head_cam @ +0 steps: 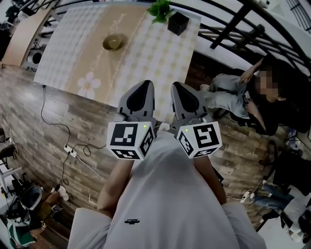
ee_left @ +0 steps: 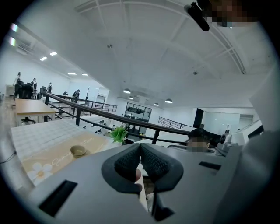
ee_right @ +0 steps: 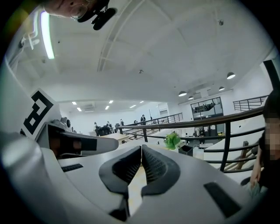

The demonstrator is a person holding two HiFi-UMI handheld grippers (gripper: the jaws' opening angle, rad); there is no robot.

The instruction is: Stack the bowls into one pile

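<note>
Apparently the stacking is at or near its end: only one olive-yellow round bowl (head_cam: 112, 42) shows on the tabletop (head_cam: 63, 48), which carries a pale checked cloth with a beige band, and no second bowl stands apart on it. The bowl sits on the beige band, towards the far left, well apart from the green leafy plant (head_cam: 159, 9) and the black cube-shaped box (head_cam: 178, 23) just beside it at the far right. Whether this is a single piece or several nested pieces cannot be resolved; in the left gripper view it is only a small cup shape. The left claw (ee_left: 140, 148) has its ribbed pads pressed together with nothing between them, and the right claw (ee_right: 141, 151) is likewise pressed together and empty. Both are held side by side close to the person's chest, above the wood-plank floor (head_cam: 29, 112), on the near side of the tabletop and well apart from the bowl. If the bowl is the finished pile, nothing is left to do. The far edge of the tabletop is cut off by the head view's border, and its near right corner lies behind the claws, so a stray bowl there cannot be excluded.
</note>
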